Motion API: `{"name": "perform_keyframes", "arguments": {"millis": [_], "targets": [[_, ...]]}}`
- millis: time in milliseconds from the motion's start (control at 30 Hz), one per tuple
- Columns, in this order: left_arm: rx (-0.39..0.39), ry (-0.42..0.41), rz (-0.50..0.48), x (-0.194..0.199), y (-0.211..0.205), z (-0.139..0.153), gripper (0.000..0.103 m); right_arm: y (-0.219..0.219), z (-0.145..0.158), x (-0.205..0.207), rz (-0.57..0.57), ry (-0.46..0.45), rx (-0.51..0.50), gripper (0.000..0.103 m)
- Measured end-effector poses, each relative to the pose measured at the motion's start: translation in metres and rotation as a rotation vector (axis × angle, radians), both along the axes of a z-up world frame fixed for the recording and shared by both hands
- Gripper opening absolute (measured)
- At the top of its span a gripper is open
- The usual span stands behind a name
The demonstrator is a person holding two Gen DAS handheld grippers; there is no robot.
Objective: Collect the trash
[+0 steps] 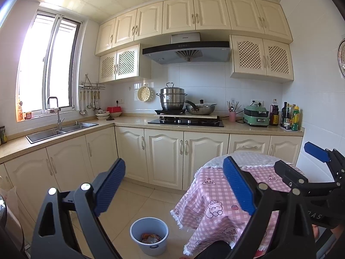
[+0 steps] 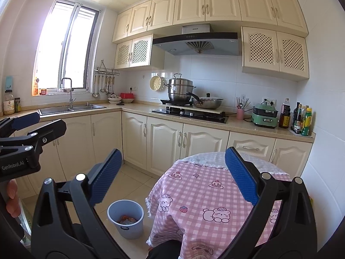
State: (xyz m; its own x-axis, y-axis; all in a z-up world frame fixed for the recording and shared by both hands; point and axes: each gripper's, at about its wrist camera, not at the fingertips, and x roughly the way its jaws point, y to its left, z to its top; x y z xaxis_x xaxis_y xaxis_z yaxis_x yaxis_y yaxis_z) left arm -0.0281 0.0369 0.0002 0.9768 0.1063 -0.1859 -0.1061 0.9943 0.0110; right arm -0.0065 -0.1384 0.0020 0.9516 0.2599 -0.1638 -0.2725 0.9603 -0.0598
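Observation:
A light blue bucket (image 1: 149,235) stands on the tiled floor left of a small table with a pink checked cloth (image 1: 215,198). Orange and white wrappers (image 1: 151,238) lie inside it. It also shows in the right wrist view (image 2: 125,218) with the wrappers (image 2: 127,219). My left gripper (image 1: 174,185) is open and empty, held high above the bucket and floor. My right gripper (image 2: 172,174) is open and empty, over the table's left edge (image 2: 163,185). The right gripper shows at the right edge of the left wrist view (image 1: 301,161), and the left gripper at the left edge of the right wrist view (image 2: 36,125).
Cream cabinets (image 1: 166,155) run along the back under a counter with a sink (image 1: 60,129), a hob (image 1: 185,122) with pots, a green cooker (image 1: 256,116) and bottles (image 1: 290,116). The white wall (image 2: 319,161) is close on the right.

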Motion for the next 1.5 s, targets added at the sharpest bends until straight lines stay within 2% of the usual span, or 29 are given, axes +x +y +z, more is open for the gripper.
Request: {"name": "perform_keyframes", "arguments": {"millis": [1500], "targets": [[-0.002, 0.011, -0.01, 0.0015, 0.0037, -0.0077, 0.09, 0.001, -0.0063, 0.0033, 0.01, 0.015, 0.001, 0.095]]}}
